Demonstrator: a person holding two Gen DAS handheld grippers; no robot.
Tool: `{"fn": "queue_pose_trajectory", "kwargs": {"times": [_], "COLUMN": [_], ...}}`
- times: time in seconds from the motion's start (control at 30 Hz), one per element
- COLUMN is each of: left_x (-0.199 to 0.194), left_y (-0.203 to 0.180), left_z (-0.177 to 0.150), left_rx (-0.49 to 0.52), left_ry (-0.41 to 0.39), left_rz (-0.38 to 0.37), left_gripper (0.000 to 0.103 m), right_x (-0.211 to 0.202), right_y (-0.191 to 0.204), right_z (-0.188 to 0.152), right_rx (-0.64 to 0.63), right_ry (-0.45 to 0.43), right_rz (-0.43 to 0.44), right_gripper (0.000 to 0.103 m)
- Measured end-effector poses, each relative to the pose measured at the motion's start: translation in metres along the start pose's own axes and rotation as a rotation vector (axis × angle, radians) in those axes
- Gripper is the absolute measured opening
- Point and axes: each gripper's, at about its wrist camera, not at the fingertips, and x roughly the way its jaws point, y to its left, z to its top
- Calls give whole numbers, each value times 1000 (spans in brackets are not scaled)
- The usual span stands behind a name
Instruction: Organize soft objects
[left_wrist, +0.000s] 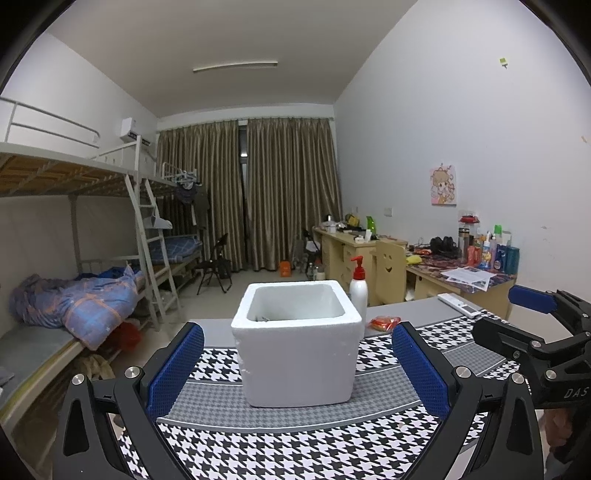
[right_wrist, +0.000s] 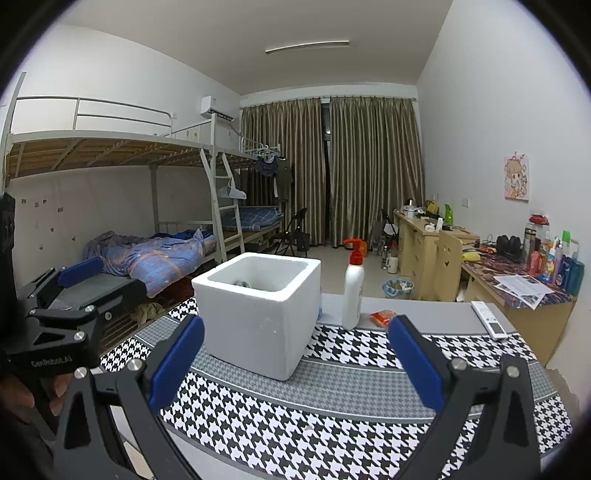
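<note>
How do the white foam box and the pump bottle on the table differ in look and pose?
The foam box is wide, squarish and open at the top; the pump bottle is slim, tall and closed by a red pump. The foam box rests on the houndstooth mat; the pump bottle stands at the mat's far edge. The foam box is all white; the pump bottle has a red top. Both stand upright with white bodies.

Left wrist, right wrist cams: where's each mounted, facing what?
Left wrist: on the left hand-held gripper, open, facing the foam box head-on; the right hand-held gripper shows at right.
Right wrist: on the right hand-held gripper, open, box to its left; left one and fingers at left.
Shared: box, bottle, remote, mat.
</note>
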Motion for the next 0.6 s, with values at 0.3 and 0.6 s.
{"fn": "queue_pose_trajectory", "kwargs": {"times": [0.3, 0.6], "left_x": [-6, -10], "left_y": [-3, -5], "left_z": [-10, -21], "left_rx": [-4, -10], "left_ry": [2, 9], "left_rz": [2, 3], "left_gripper": [102, 102], "right_x": [-6, -10], "right_y": [-1, -1], "right_z": [-10, -25], "right_rx": [16, 28], "right_ry": [-12, 4], "right_rz": [6, -12], "right_gripper": [101, 101]}}
